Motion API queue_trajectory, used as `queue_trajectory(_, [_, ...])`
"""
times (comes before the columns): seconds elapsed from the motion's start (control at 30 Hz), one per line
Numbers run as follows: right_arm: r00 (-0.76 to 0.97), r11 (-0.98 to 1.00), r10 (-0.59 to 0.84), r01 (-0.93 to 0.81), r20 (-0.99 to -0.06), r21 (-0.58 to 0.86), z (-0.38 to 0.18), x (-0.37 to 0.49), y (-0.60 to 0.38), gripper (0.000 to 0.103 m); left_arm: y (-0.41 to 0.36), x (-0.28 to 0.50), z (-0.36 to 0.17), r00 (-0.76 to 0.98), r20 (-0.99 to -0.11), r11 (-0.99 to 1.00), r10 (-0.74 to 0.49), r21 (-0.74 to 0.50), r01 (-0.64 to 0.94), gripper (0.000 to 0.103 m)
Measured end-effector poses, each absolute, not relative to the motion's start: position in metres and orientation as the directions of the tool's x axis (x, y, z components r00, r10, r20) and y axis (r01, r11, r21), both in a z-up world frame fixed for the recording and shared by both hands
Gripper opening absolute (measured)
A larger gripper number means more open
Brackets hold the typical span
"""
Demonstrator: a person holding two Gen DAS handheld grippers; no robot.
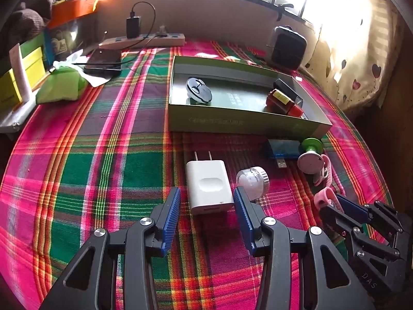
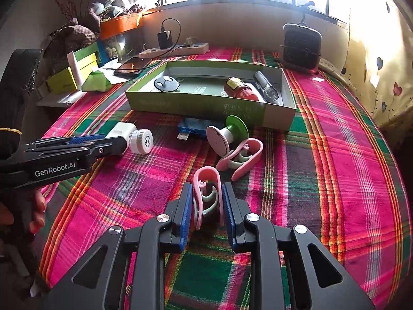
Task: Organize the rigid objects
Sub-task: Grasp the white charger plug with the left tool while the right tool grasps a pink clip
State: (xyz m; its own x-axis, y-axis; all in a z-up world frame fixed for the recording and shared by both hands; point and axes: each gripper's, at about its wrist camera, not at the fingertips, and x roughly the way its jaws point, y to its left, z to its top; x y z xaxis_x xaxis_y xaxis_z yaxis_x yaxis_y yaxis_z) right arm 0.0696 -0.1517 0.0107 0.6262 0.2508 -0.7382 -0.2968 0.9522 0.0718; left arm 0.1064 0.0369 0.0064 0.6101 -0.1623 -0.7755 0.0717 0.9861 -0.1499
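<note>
Right gripper [image 2: 207,201] clamped on a pink clothes clip [image 2: 206,193] that lies on the plaid cloth [image 2: 335,155], near the open green box [image 2: 211,108]. The clip is likely light, springy plastic with smooth curved arms, so it may flex or slip; the pads [image 2: 186,206] bear on its two long outer arms, the steadiest hold. Left gripper [image 1: 205,201] spread apart, straddling the near end of a white charger [image 1: 207,186] without pressing it.

Two pink plastic clips [image 2: 207,193], one white plug charger [image 1: 208,186], one white round cap [image 1: 253,180], one blue USB stick [image 2: 192,128], three items inside the one green cardboard box [image 2: 206,104].
</note>
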Motion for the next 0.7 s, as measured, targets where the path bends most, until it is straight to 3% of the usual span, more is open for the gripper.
queue_trajectory(0.7, [0.612,0.946,0.276,-0.308,-0.741,0.098,0.012,0.077,-0.157,0.024,0.032,0.117,0.004,0.628,-0.77,0.994,-0.111,-0.089,0.067,0.042])
